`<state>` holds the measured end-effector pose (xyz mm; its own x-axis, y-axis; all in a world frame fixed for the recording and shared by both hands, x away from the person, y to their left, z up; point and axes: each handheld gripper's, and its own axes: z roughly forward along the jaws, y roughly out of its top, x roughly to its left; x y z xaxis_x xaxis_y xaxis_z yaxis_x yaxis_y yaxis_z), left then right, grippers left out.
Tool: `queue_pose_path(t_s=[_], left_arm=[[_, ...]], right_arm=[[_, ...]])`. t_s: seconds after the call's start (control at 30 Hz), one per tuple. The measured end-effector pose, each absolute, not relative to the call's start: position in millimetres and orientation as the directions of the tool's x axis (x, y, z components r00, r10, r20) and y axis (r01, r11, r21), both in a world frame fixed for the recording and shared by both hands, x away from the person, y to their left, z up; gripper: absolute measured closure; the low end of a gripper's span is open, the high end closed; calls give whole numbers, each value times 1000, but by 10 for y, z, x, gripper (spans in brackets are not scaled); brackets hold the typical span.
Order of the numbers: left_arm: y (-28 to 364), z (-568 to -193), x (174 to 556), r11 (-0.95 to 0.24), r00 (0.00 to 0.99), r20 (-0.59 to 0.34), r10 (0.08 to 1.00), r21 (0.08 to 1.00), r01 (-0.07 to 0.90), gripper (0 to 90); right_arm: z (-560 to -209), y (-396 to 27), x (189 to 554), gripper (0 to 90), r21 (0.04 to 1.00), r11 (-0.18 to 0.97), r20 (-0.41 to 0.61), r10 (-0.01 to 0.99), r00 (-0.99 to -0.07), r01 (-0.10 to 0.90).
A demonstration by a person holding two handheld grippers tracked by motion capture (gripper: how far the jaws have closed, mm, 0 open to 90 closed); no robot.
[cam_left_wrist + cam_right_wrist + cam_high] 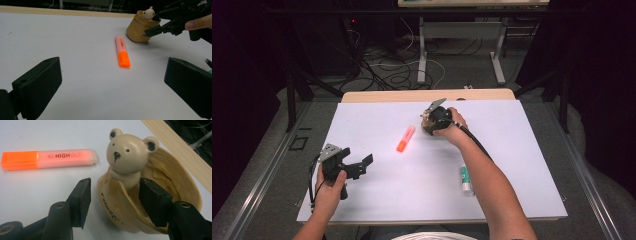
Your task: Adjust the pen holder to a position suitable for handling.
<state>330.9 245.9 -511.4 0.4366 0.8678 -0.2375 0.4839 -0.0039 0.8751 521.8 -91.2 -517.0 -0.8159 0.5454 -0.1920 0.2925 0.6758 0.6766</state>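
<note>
White surface (377, 190) under me: my right gripper (113, 195) straddles the bear pot's (150, 202) rim, fingers apart, not yet pressing. Beside it lies the orange highlighter (405, 139). Left gripper (362, 167) hovers, fingers spread.

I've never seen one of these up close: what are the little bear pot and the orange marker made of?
The bear pot looks like glazed ceramic, or perhaps moulded resin: tan, smooth, softly shiny, with thick rounded walls and painted lettering. The marker looks like plastic: a translucent orange body with printed text and a solid, brighter cap with a dull sheen.
</note>
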Motion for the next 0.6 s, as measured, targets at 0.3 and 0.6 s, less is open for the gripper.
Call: queue_pose_path(t_s=[0.3, 0.6], left_arm=[[2448, -5125, 3311, -9, 440, -236, 867, 873, 487, 23], [2438, -5136, 3316, -18, 445, -235, 864, 870, 493, 25]], right_arm=[[-5158, -891, 5163, 572, 665, 672, -155, 553, -819, 328], [-5140, -925, 5138, 690, 662, 679, -149, 535, -831, 318]])
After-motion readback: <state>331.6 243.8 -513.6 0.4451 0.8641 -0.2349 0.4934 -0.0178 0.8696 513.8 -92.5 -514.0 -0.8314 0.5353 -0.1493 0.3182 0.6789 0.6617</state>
